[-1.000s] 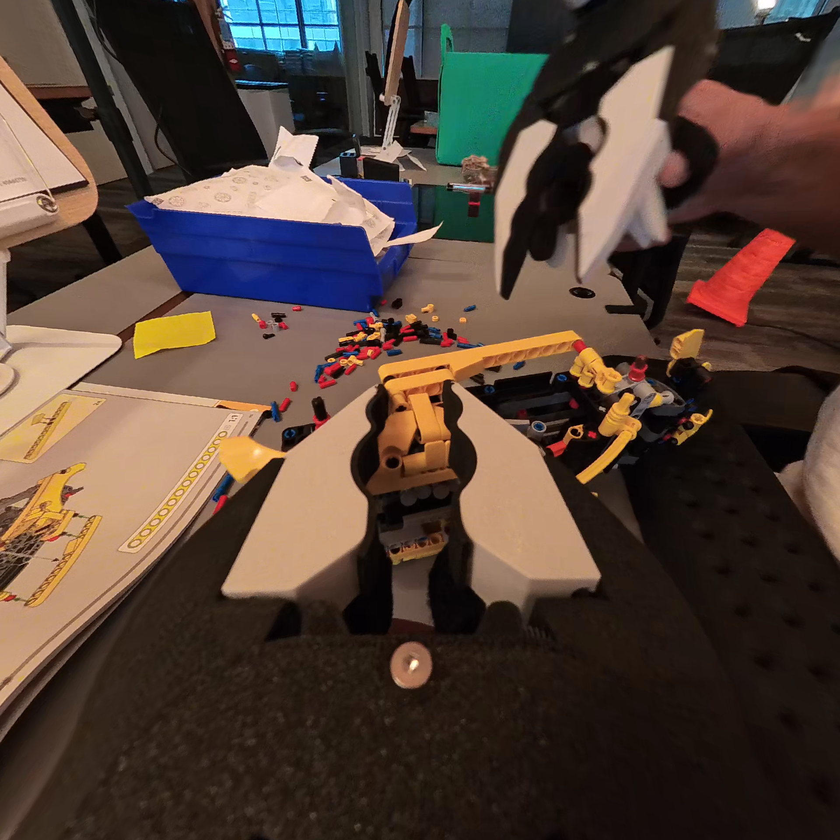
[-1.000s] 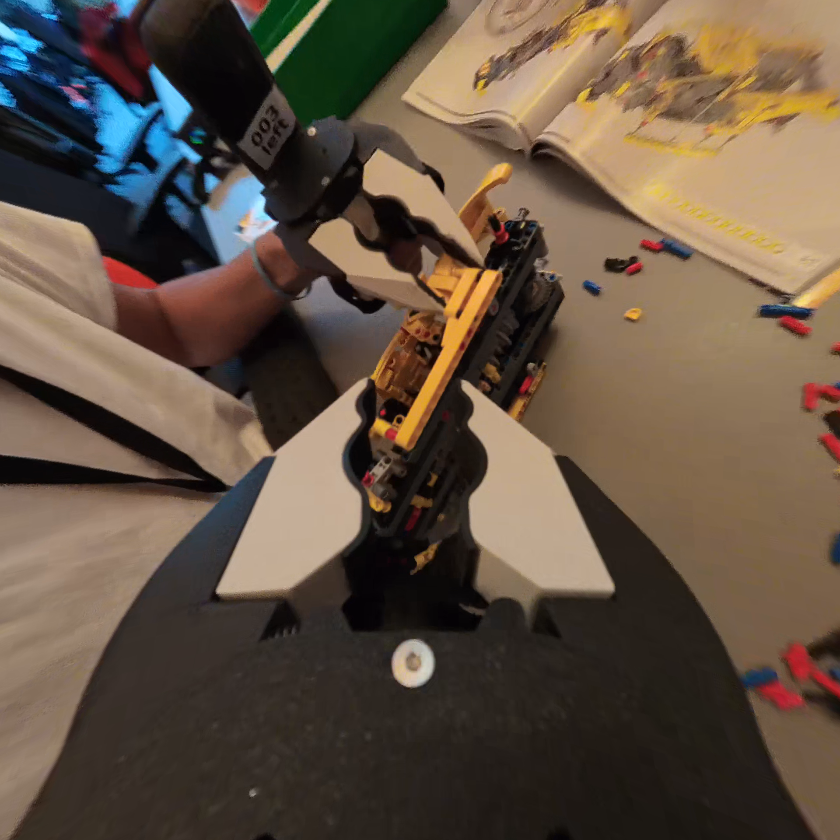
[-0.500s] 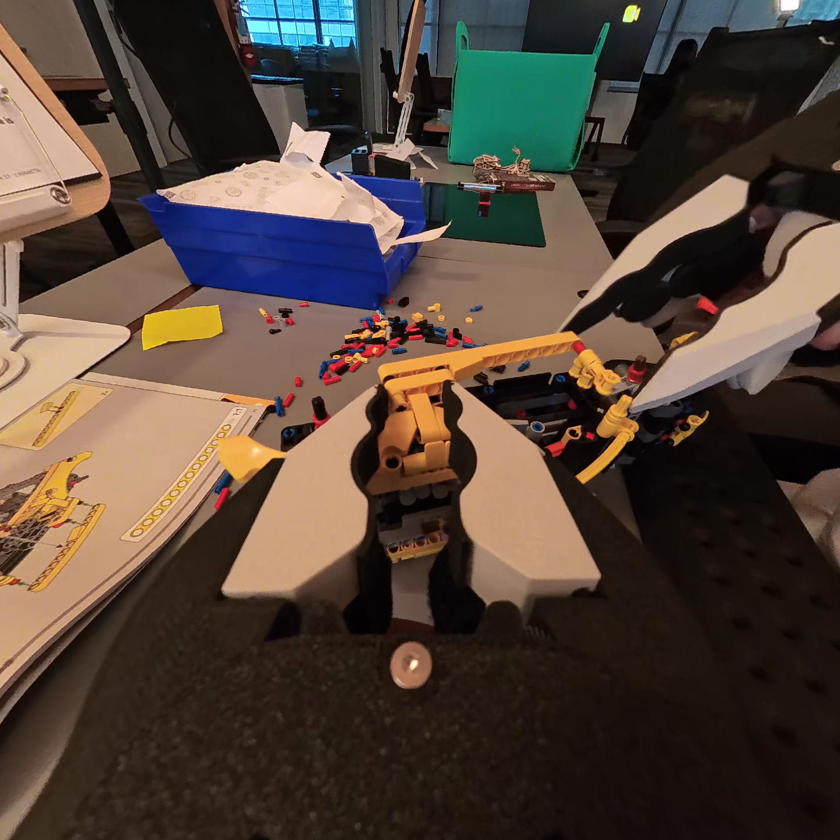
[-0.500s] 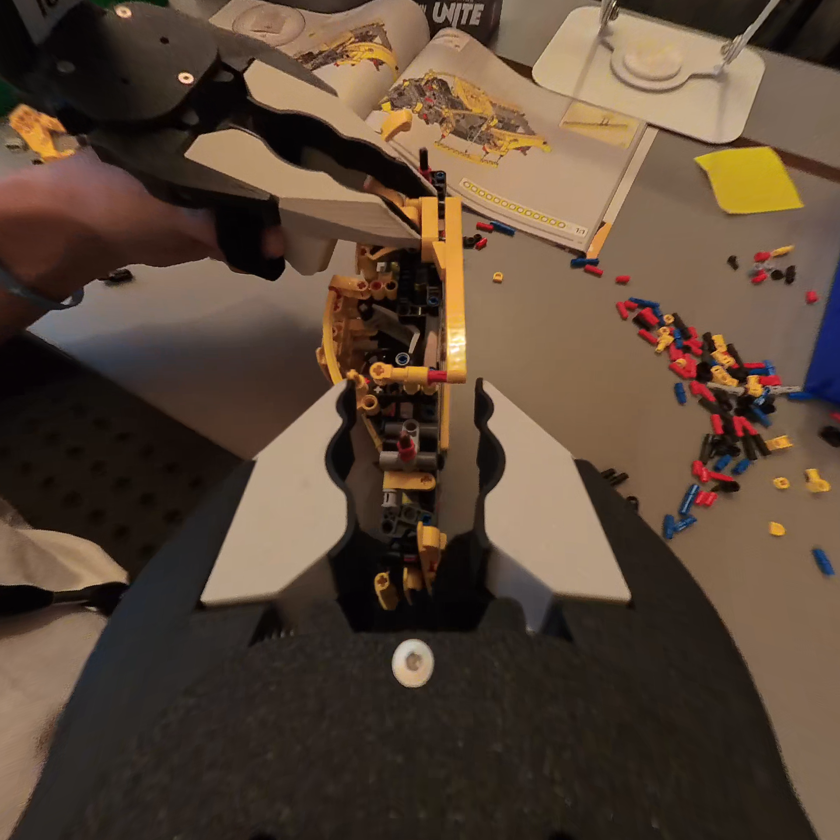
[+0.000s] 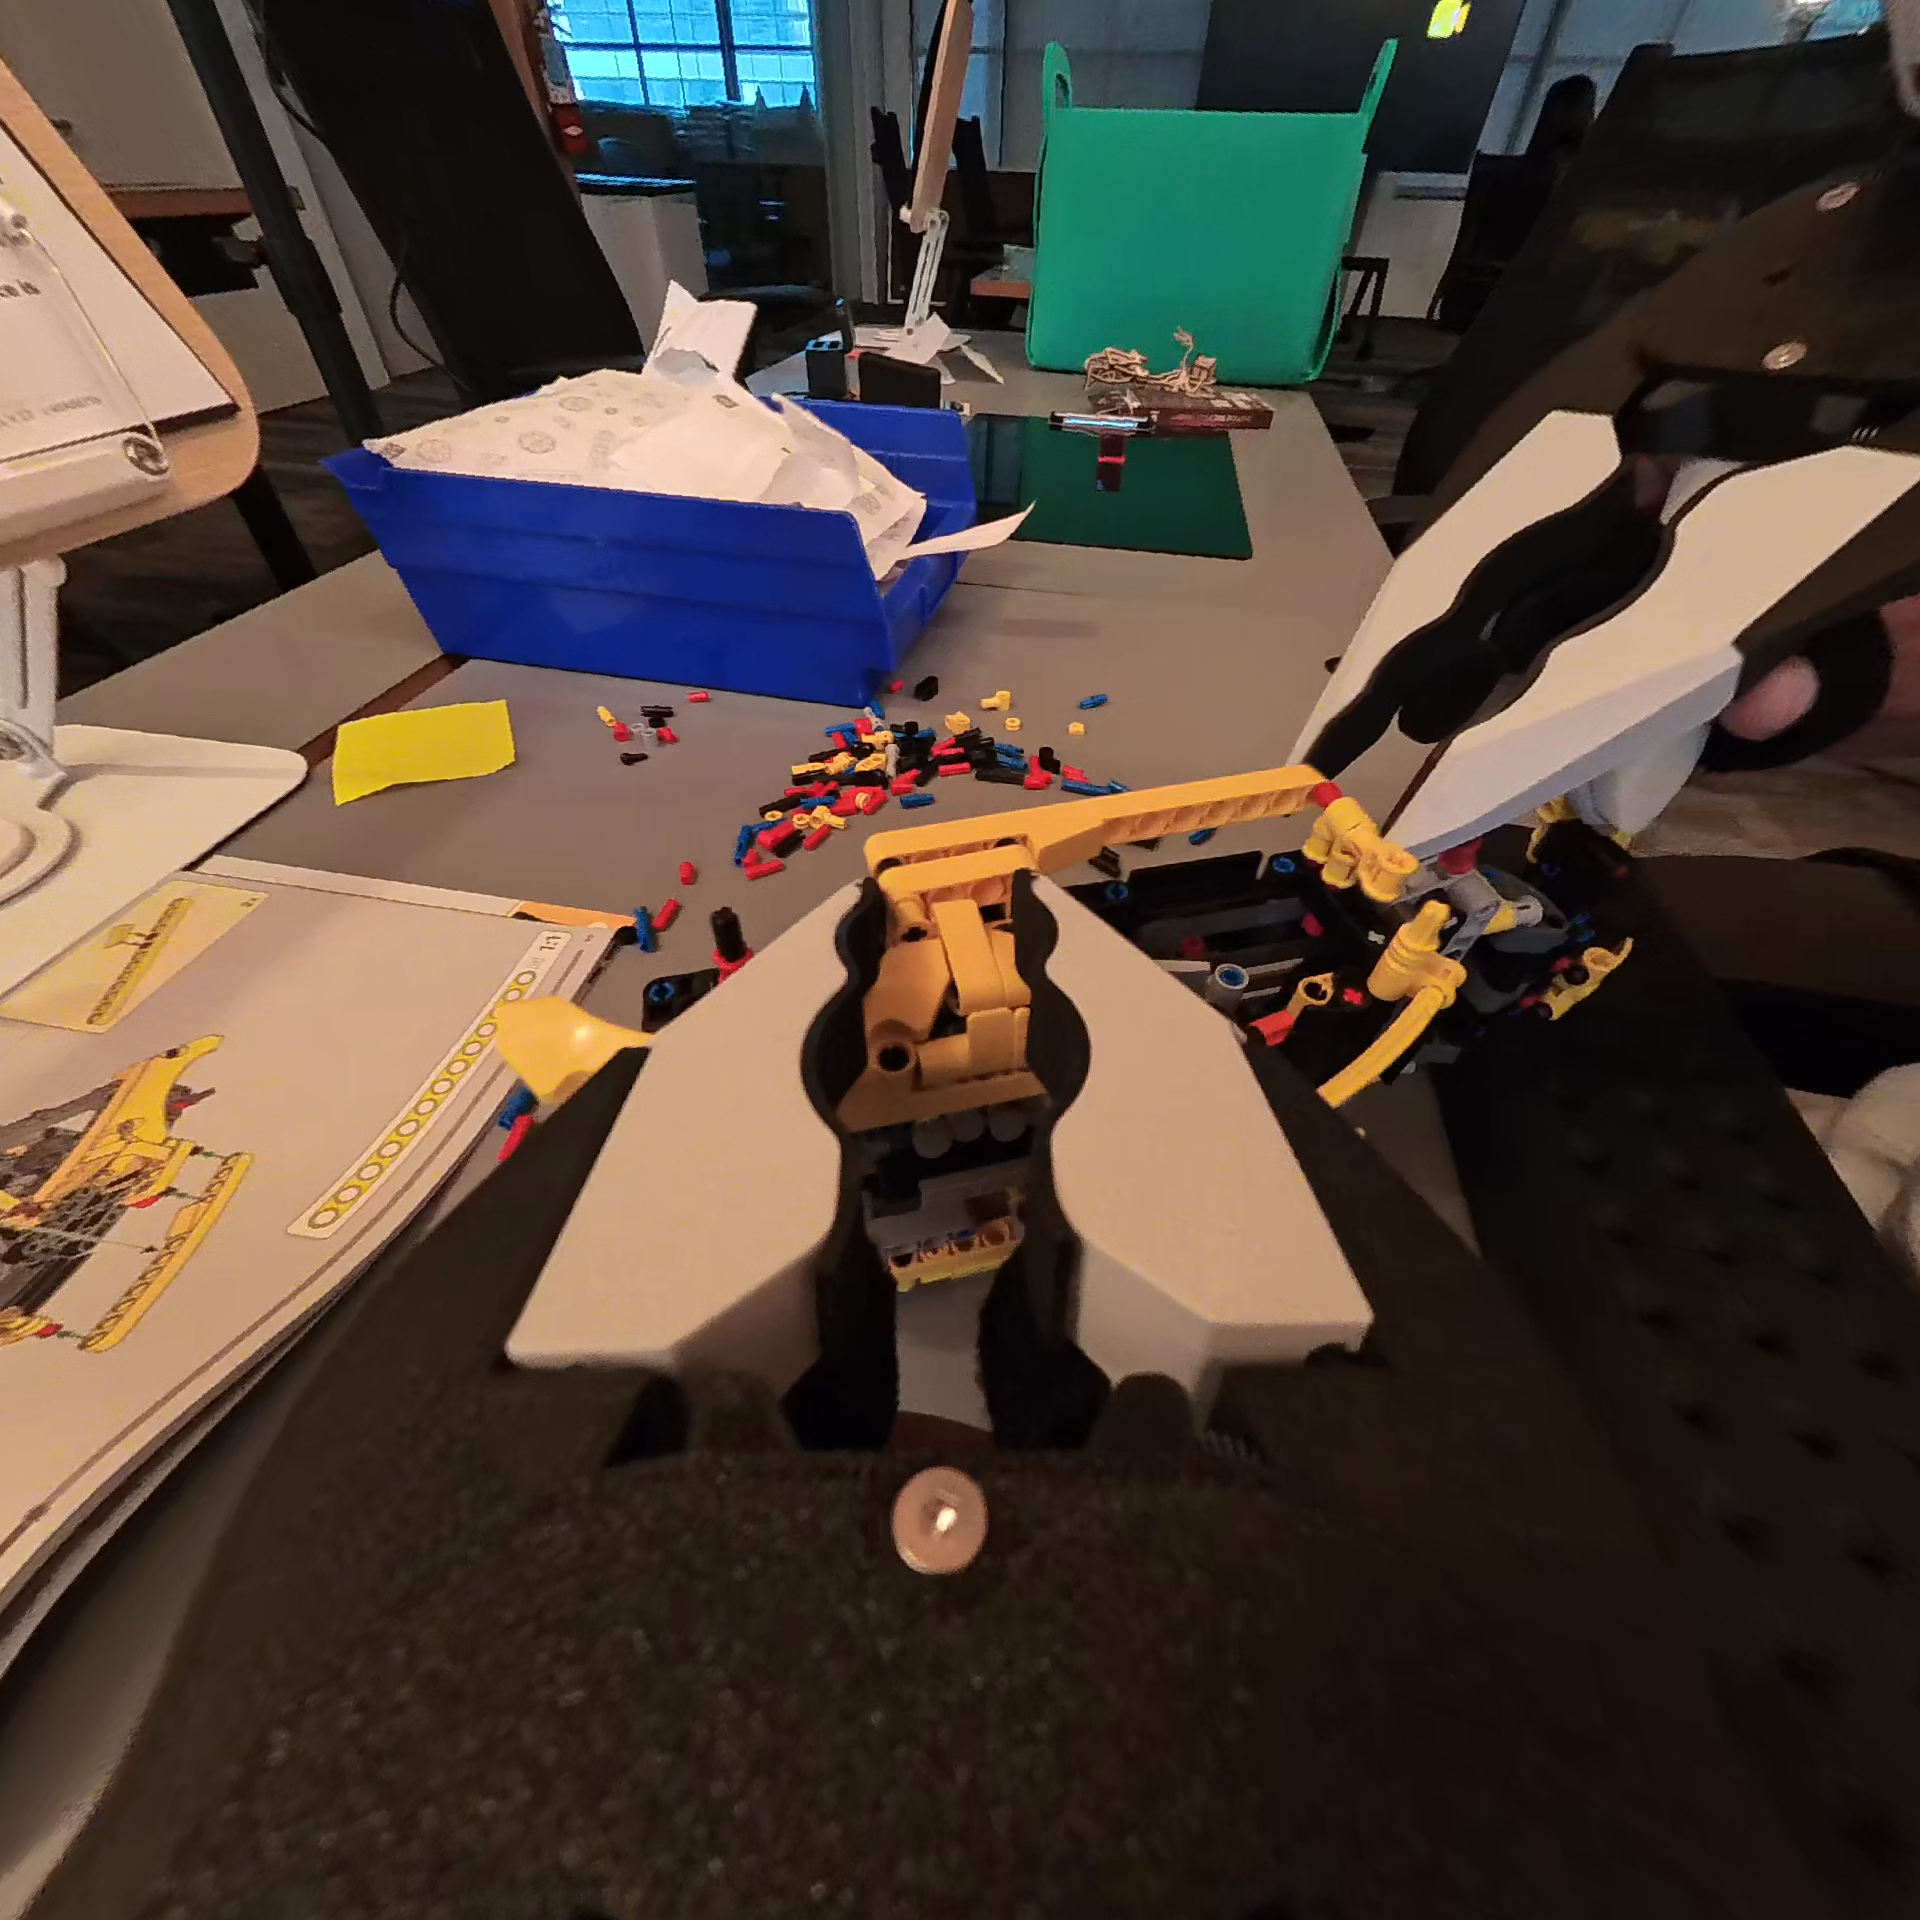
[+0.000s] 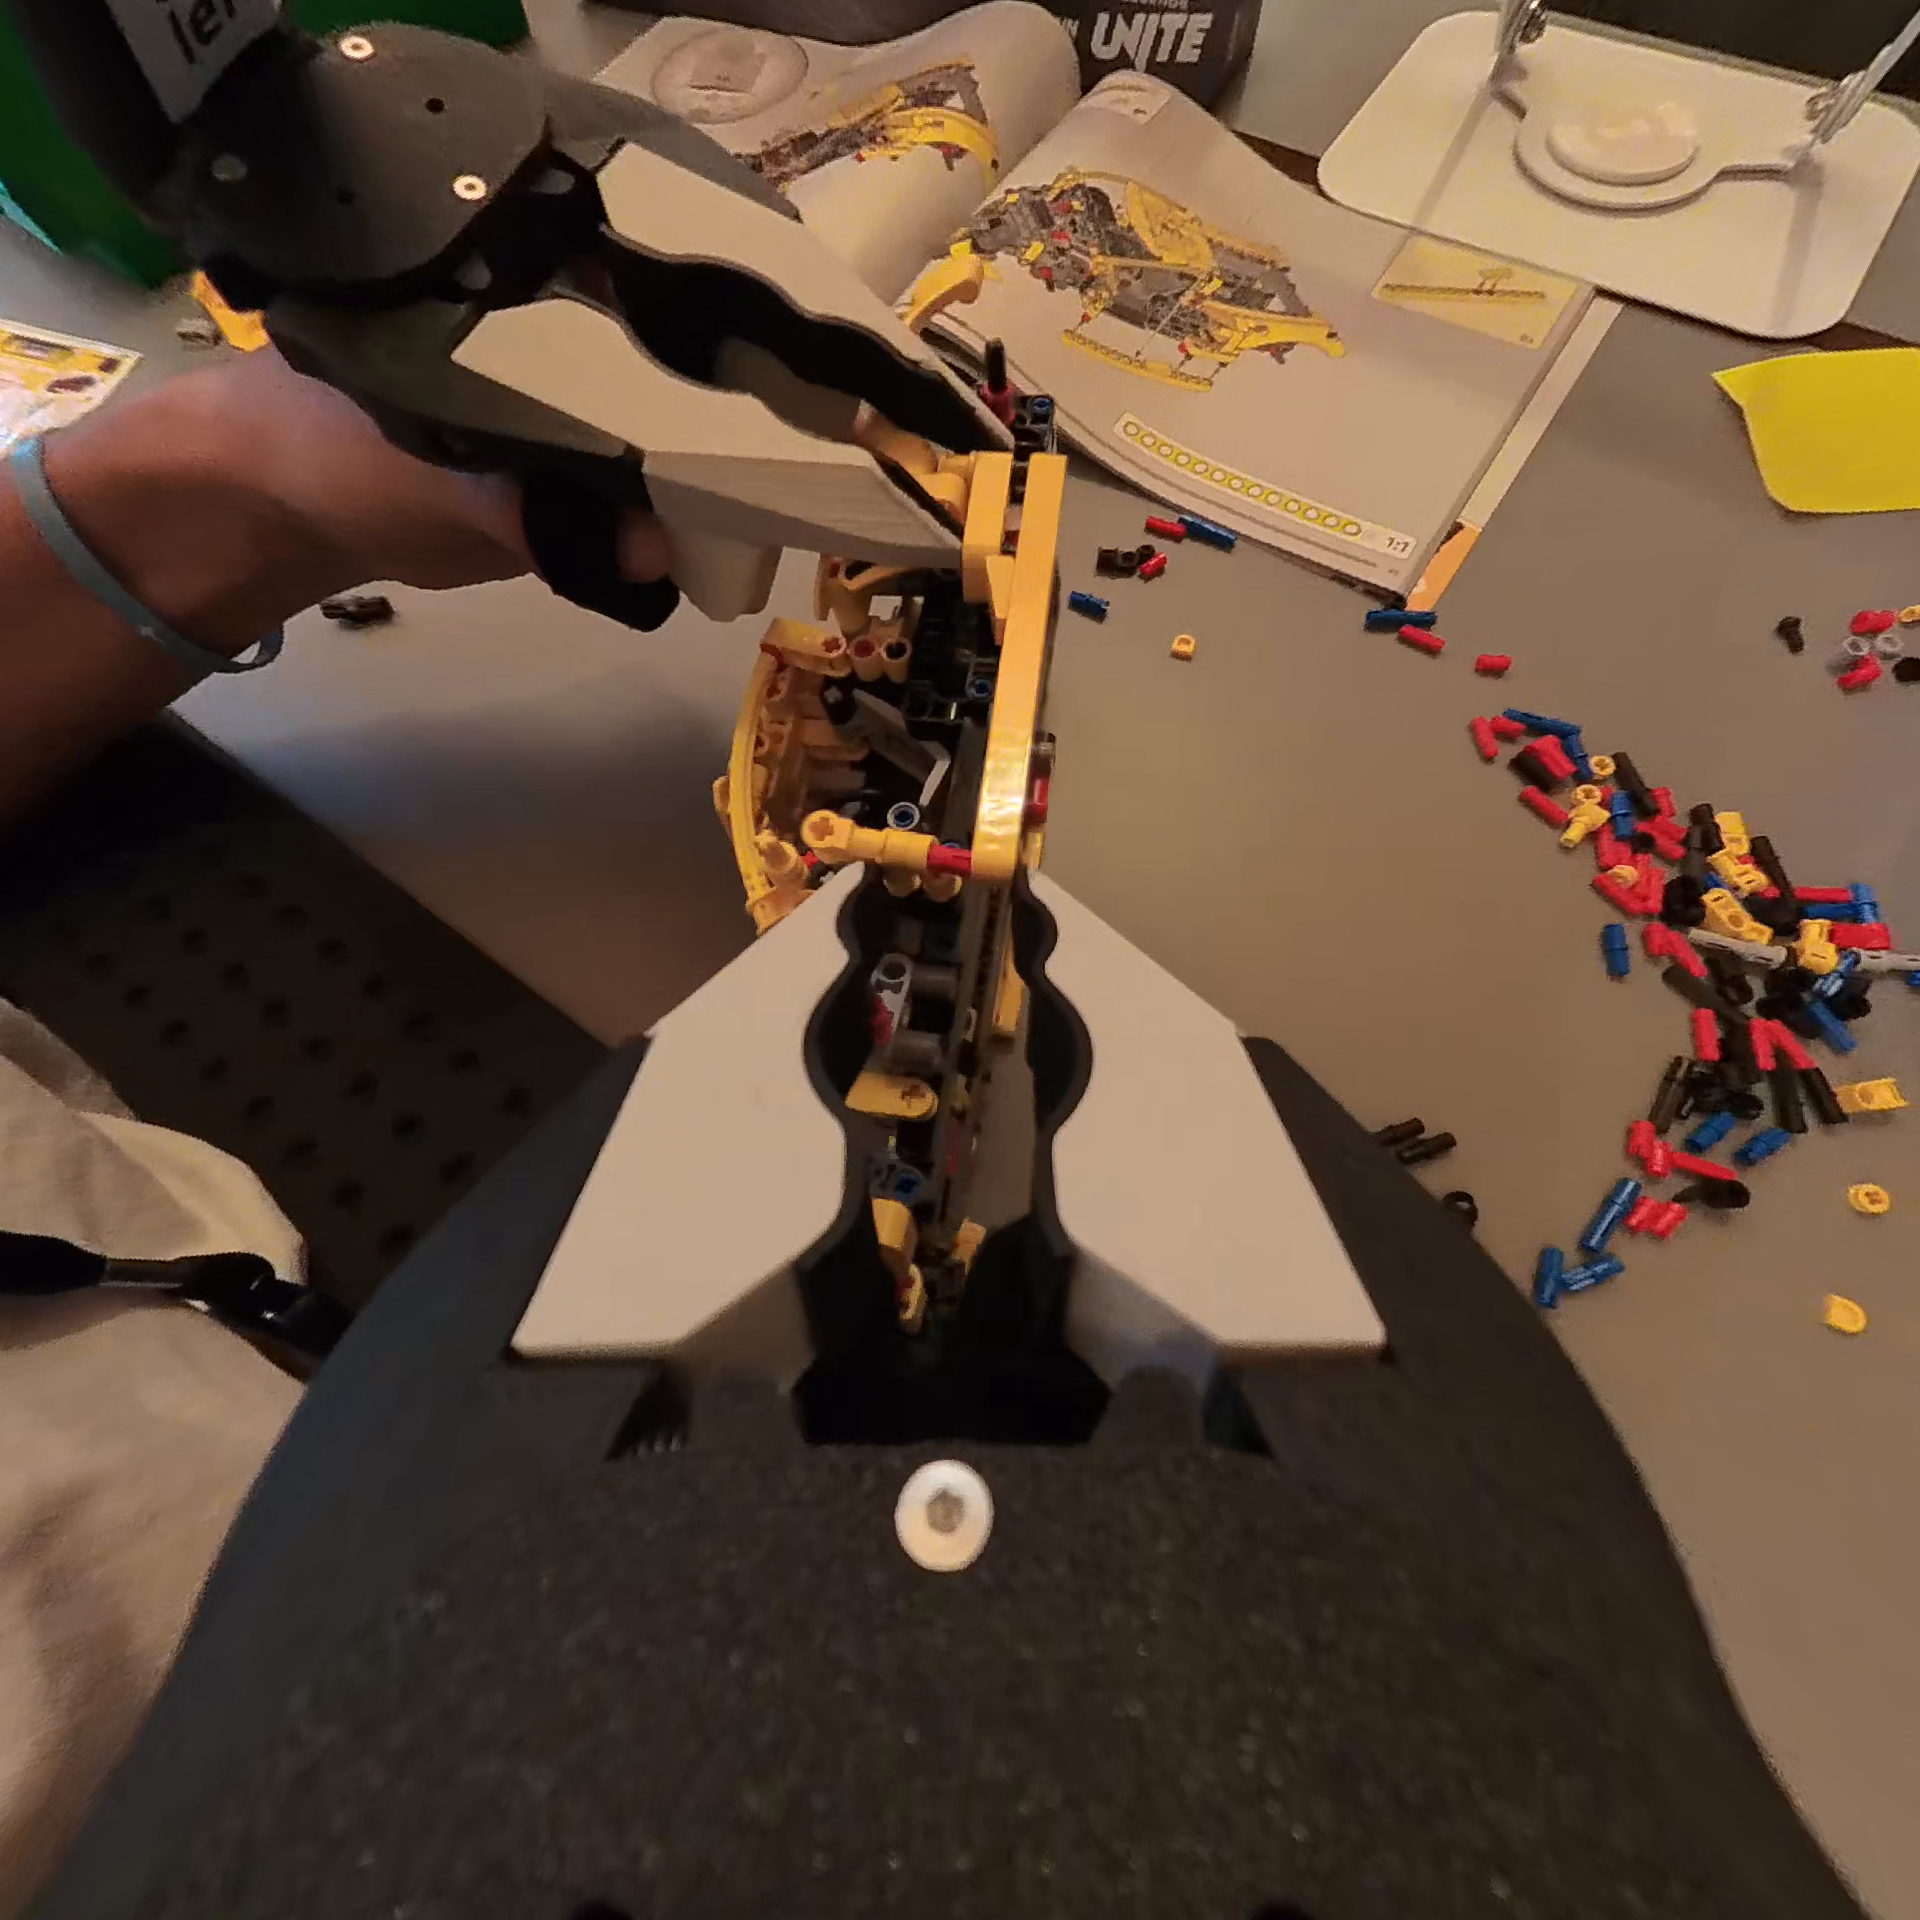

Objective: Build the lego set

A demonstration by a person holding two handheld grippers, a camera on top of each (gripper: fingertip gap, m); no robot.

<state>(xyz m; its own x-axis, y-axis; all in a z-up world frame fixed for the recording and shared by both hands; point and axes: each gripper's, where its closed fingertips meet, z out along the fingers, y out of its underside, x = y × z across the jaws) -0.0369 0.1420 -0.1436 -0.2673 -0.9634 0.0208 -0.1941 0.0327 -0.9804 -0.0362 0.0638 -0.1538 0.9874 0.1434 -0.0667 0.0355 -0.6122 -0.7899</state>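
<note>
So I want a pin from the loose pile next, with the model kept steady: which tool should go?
Probably the right tool: the loose pile lies just to its right, unobstructed. The left tool grips the lego model deep between its fingers, so it can hold.

Workshop — grey worktables, blue parts bin, cutting mat

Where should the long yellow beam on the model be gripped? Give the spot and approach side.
Grip the long yellow beam at mid-span, between the left gripper and right gripper at its ends. Come from above, closing across its thin width: its outer face is bare, though the inner side is crowded, so it may be tight.
</note>
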